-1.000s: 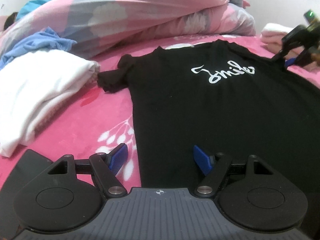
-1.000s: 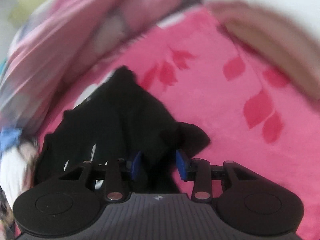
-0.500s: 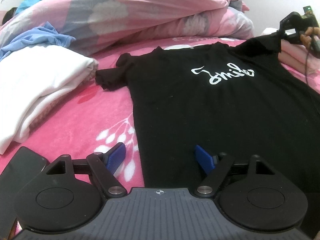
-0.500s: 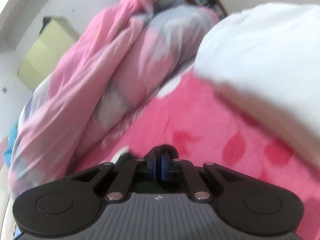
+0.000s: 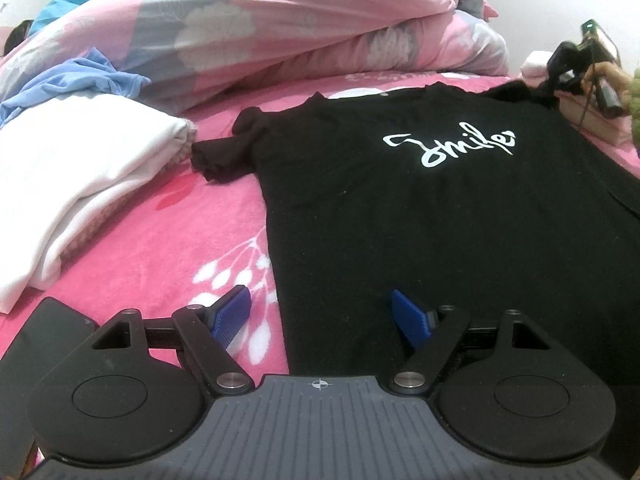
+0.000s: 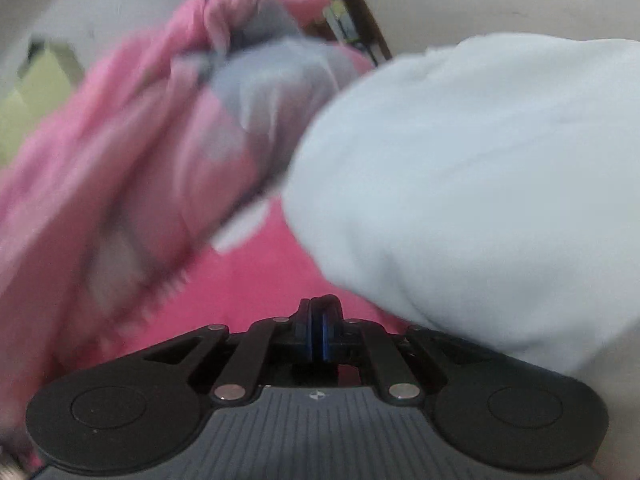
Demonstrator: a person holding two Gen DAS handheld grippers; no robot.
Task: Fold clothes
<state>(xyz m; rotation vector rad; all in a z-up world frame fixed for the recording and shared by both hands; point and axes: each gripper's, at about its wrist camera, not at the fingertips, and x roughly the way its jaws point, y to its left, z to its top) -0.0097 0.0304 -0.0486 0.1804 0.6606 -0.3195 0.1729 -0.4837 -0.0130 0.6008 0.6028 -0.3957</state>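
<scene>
Two tongs: left gripper (image 5: 322, 318) gaping over the black tee's (image 5: 440, 216) hem, right gripper (image 6: 319, 330) clenched on its far sleeve. Light, floppy cotton, so grab seams or corners, not the middle.

On the bed before me lies a black T-shirt (image 5: 420, 216) whose chest carries the single word "Smile" (image 5: 448, 148) in looping white script, the only writing I can read anywhere here.
</scene>
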